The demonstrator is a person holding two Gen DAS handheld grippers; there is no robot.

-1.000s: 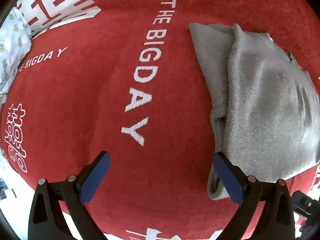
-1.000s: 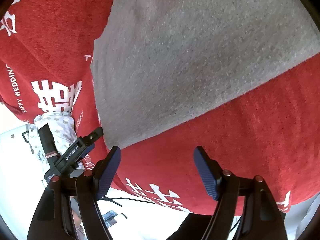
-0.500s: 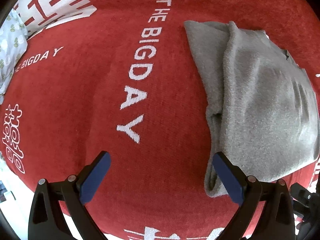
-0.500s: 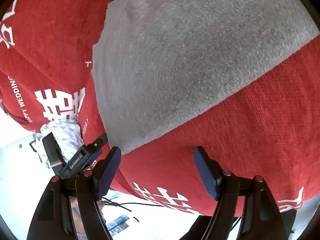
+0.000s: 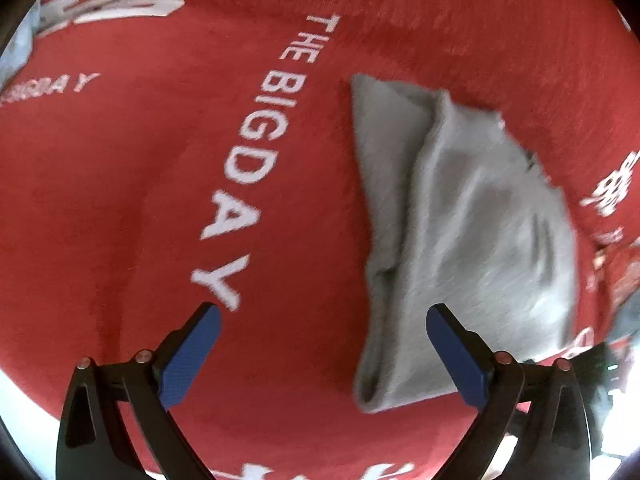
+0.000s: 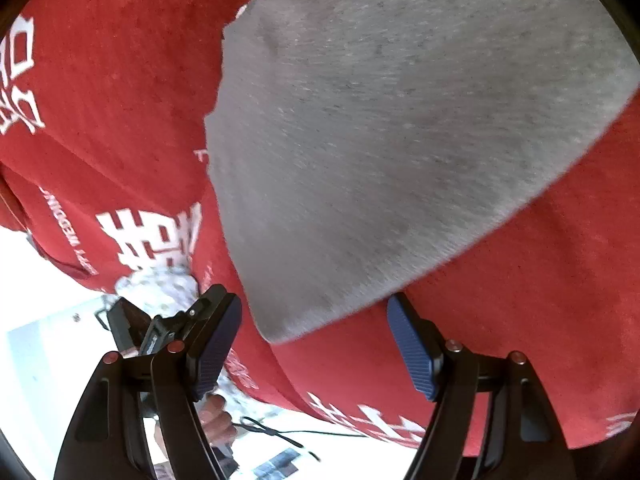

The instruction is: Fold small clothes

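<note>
Item: folded grey garment (image 5: 472, 248), lying flat ahead of my left gripper (image 5: 324, 354), its near corner reaching between my spread, empty fingers, close to the right pad (image 5: 456, 360).

Item: same grey garment (image 6: 400, 140), filling the field beyond my right gripper (image 6: 314, 344); fingers spread, holding nothing, its near corner just ahead of them.

Item: patterned white cloth (image 6: 160, 292), beyond my right gripper's left finger.

Surface: red blanket (image 5: 140, 200) with white lettering, bare left of the garment; its edge drops to a pale floor (image 6: 52, 344).
</note>
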